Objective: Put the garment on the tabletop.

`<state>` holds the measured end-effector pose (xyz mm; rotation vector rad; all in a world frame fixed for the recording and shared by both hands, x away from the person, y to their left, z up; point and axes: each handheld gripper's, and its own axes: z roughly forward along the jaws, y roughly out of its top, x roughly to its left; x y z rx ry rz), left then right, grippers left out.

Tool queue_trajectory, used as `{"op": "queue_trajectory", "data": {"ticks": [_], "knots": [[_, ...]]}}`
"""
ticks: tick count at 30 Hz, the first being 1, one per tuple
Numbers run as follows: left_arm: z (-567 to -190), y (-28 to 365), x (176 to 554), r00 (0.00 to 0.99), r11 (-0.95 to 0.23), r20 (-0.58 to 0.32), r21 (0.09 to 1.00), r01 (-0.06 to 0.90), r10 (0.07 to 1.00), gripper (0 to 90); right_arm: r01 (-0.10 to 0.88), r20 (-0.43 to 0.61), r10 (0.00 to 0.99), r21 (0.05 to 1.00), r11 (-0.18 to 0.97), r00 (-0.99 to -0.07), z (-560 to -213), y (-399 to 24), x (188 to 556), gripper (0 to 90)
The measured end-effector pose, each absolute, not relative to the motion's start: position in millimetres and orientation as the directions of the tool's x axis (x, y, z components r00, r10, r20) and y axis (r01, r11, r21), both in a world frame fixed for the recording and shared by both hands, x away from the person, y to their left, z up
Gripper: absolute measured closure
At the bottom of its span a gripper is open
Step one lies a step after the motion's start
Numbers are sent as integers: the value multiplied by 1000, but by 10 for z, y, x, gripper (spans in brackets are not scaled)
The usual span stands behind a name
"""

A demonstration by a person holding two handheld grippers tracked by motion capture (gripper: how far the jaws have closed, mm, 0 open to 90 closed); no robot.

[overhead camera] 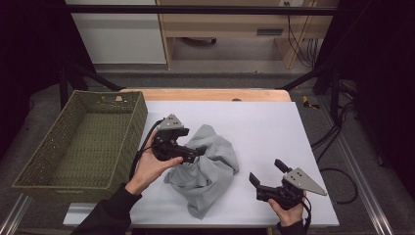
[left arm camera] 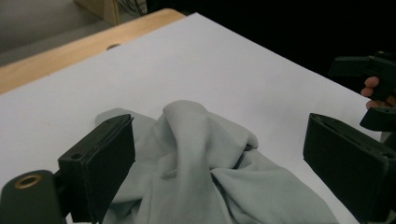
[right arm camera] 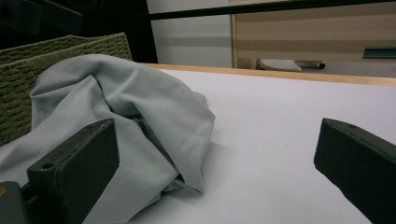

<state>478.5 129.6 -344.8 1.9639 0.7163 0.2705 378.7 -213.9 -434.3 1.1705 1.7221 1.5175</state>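
- The grey cloth [overhead camera: 208, 169] lay crumpled in a loose heap on the white desk [overhead camera: 264, 127], a little left of the desk's middle, with folds rising to a soft peak at its far end.
- In the high view the left gripper [overhead camera: 198, 152] sat over the cloth's left edge, held in the person's left hand [overhead camera: 151, 169] — its jaws pointed across the heap toward the right.
- The left gripper view showed those jaws standing wide apart with the cloth's raised fold [left arm camera: 191, 126] between and beyond them; neither pad pressed on the fabric, so nothing was gripped.
- The right gripper [overhead camera: 266, 174] rested near the desk's front right corner, held in the right hand [overhead camera: 288, 213], apart from the cloth with bare desk between them.
- Its jaws were wide open too — the right gripper view showed one jaw low at the left in front of the cloth [right arm camera: 116, 112] and the other at the right over bare desk, holding nothing.
- A green woven basket [overhead camera: 122, 127] stood at the desk's left edge, just beside the cloth's side of the desk, its near long wall close to the left hand.
- A strip of wooden tabletop [overhead camera: 205, 94] showed along the far edge of the white surface.
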Motion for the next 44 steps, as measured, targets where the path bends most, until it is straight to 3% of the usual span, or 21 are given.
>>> {"op": "queue_trajectory", "data": {"ticks": [19, 44], "knots": [[-3741, 1973, 4228, 726, -173, -119, 933, 314, 677, 27, 240, 127, 876, 971, -13, -465, -4334, -2168, 3783, 4], [-4070, 2489, 3990, 648, -94, -170, 931, 353, 743, 19, 243, 126, 877, 970, -11, -463, -4344, -2213, 3781, 4]]}}
